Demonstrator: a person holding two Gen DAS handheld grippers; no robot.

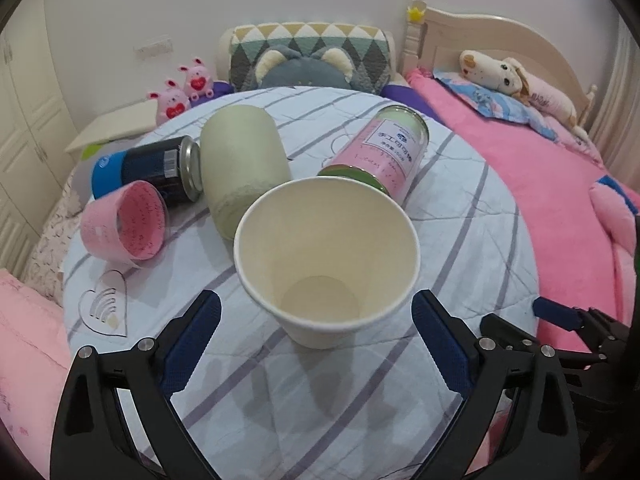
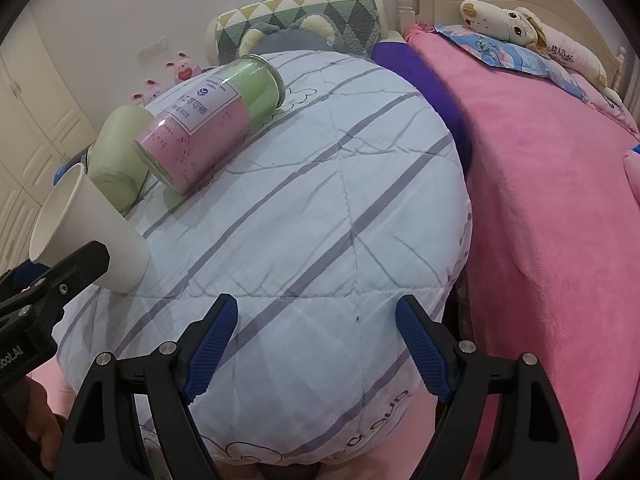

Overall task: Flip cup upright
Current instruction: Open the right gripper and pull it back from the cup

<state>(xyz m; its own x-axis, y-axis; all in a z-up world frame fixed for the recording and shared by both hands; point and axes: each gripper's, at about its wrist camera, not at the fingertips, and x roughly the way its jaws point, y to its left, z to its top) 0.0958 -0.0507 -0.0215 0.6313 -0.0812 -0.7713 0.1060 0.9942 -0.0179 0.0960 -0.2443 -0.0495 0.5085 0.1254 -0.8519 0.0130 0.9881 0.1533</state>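
The left tool [image 1: 316, 336] is wide open, its bumpy blue pads on each side of the smooth white paper cup [image 1: 326, 256]. The cup stands upright on the striped quilt [image 2: 320, 208], mouth up. The right tool [image 2: 316, 344] is open too, holding nothing.

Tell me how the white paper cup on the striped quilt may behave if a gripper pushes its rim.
The white paper cup looks empty and thin-walled, so it is probably light and easy to crush. It stands on its narrow base on the soft striped quilt with a wide rim, so it would likely tip. Lying down, its tapered shape would probably roll in a curve.
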